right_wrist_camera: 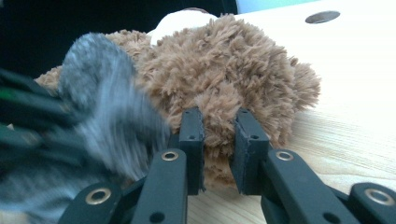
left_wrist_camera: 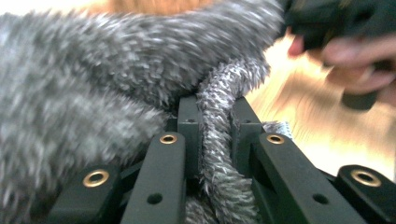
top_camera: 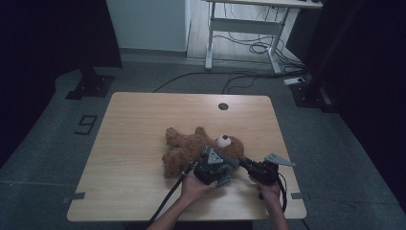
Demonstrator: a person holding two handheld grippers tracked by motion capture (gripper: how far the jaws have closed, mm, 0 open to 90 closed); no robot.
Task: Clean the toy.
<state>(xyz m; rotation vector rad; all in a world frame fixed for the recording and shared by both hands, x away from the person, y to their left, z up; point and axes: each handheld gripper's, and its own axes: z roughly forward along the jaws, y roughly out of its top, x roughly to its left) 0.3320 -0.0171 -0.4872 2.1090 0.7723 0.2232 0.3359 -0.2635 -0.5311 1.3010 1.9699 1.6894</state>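
Note:
A brown teddy bear [top_camera: 184,151] lies on the wooden table [top_camera: 139,124], its white muzzle [top_camera: 223,140] towards the right. A grey fuzzy fabric piece [left_wrist_camera: 116,88] sits against the bear's head. My left gripper [left_wrist_camera: 215,109] is shut on a fold of this grey fabric [right_wrist_camera: 107,98]. In the high view the left gripper [top_camera: 225,165] sits at the bear's near side. My right gripper [right_wrist_camera: 219,121] is shut on a tuft of the bear's brown fur [right_wrist_camera: 224,70]. From the right, the right gripper [top_camera: 243,163] points left at the bear's head.
The table has a round cable hole [top_camera: 223,106] near its far edge. A white-legged desk [top_camera: 249,28] and loose cables [top_camera: 258,48] lie on the floor beyond. Dark stands [top_camera: 88,81] flank the table at both sides.

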